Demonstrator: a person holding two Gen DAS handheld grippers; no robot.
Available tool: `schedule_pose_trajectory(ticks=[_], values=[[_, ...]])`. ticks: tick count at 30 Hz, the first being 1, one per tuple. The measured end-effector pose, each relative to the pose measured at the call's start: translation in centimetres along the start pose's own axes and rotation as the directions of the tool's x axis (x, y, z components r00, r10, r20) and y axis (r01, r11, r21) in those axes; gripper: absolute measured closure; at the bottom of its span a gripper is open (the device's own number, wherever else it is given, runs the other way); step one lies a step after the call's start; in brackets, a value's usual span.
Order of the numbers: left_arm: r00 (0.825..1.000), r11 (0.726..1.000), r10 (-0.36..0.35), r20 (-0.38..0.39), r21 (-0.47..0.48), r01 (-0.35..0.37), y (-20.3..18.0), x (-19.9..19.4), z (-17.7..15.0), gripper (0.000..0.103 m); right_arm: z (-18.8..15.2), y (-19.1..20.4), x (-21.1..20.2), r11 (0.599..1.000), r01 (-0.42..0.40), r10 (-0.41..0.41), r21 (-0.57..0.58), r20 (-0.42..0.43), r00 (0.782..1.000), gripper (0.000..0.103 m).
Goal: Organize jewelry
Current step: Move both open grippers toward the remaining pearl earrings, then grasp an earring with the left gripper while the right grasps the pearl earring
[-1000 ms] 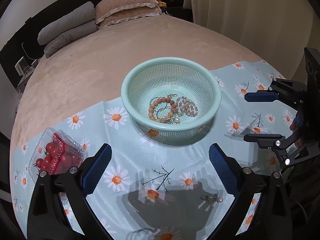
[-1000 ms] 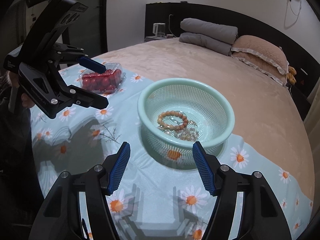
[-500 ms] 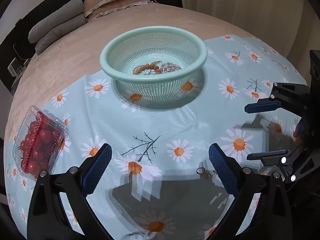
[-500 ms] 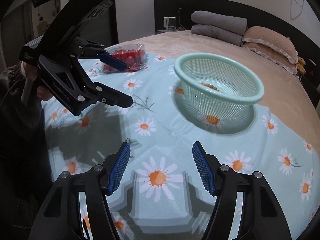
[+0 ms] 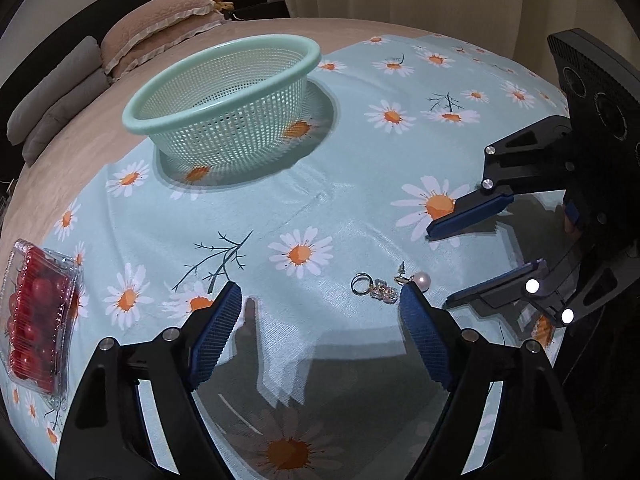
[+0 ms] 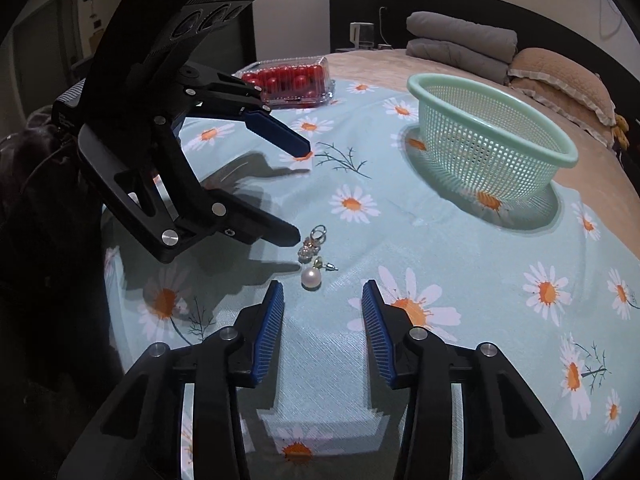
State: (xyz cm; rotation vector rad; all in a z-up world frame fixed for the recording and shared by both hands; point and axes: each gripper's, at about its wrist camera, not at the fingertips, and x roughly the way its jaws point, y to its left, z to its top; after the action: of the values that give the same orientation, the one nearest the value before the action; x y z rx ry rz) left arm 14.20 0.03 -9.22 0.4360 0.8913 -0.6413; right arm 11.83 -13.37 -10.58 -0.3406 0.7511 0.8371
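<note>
Left gripper [image 5: 320, 320] wide apart but narrowing, nothing pinched; small silver ring with a sparkly crystal charm [image 5: 372, 286] lying just ahead of the tips, close to the right-hand pad. Right gripper [image 6: 322, 300] about half spread and closing, empty too, with the pearl drop earring on a gold stud [image 6: 312, 276] just beyond the tips, nearer the left-hand pad. Both trinkets touching or nearly so, on the pale blue daisy-print cloth [image 5: 340, 208] near its front edge. Mint-green perforated plastic basket [image 5: 228, 92] well apart, toward the cloth's far edge; clear plastic box of red cherry tomatoes [image 5: 36, 312] at the left edge.

Likely trouble: two sets of jaws converging on neighbouring pieces, so collision or one nudging the other's target. Thin metal flat on soft fabric, so a pinch of cloth instead, or the pearl rolling away.

Basket interior hidden by its wall from both views. Whether ring and earring are tangled: too small to tell.
</note>
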Motion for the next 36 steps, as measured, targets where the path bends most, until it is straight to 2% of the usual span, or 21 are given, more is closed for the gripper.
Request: schedule_pose_trajectory(ticks=[3,6,9,11,13,16,17,18,28,29,36], values=[[0.999,0.999,-0.045,0.006,0.022,0.045,-0.2,0.3,-0.1,0.022,0.1,-0.2,0.2,1.0,-0.007,0.007,0.022,0.016,1.0,0.066],[0.998,0.997,-0.06,0.0,0.038,0.06,-0.3,0.9,0.1,0.023,0.4,-0.2,0.8,1.0,0.008,-0.008,0.011,0.01,1.0,0.074],[0.997,0.997,-0.072,-0.01,0.034,0.072,-0.3,1.7,0.3,0.035,0.5,0.0,1.3,1.0,0.011,-0.011,-0.018,0.0,1.0,0.083],[0.997,0.997,-0.073,-0.022,0.036,0.074,-0.4,2.4,0.3,0.038,0.5,-0.1,1.4,1.0,0.011,-0.011,-0.02,-0.004,1.0,0.092],[0.996,0.995,-0.091,-0.013,0.041,0.092,-0.6,2.4,0.4,0.045,0.4,-0.4,1.3,1.0,0.001,-0.001,-0.012,0.001,1.0,0.092],[0.993,0.991,-0.118,-0.011,0.064,0.119,-1.1,2.3,0.5,0.061,0.3,-0.7,1.1,1.0,-0.003,0.003,-0.004,-0.003,1.0,0.092],[0.991,0.989,-0.135,-0.011,0.063,0.136,-1.3,2.3,0.5,0.072,0.3,-0.9,1.0,1.0,-0.004,0.004,-0.001,-0.002,1.0,0.092],[0.99,0.988,-0.144,-0.011,0.061,0.144,-1.4,2.2,0.5,0.076,0.3,-1.0,0.8,1.0,-0.001,0.001,0.004,0.0,1.0,0.092],[0.992,0.992,-0.126,-0.026,0.023,0.127,-1.7,1.2,0.1,0.081,-0.5,-2.5,-1.2,1.0,0.009,-0.008,0.018,-0.04,0.999,0.092],[0.992,0.992,-0.125,-0.022,0.022,0.126,-1.8,0.9,0.1,0.093,-0.5,-2.6,-1.3,1.0,0.011,-0.01,0.018,-0.041,0.999,0.092],[0.997,0.997,-0.077,-0.016,0.026,0.078,-1.5,-0.7,0.6,0.096,-0.2,-2.9,-3.1,0.999,0.031,-0.031,0.008,-0.015,0.999,0.092]])
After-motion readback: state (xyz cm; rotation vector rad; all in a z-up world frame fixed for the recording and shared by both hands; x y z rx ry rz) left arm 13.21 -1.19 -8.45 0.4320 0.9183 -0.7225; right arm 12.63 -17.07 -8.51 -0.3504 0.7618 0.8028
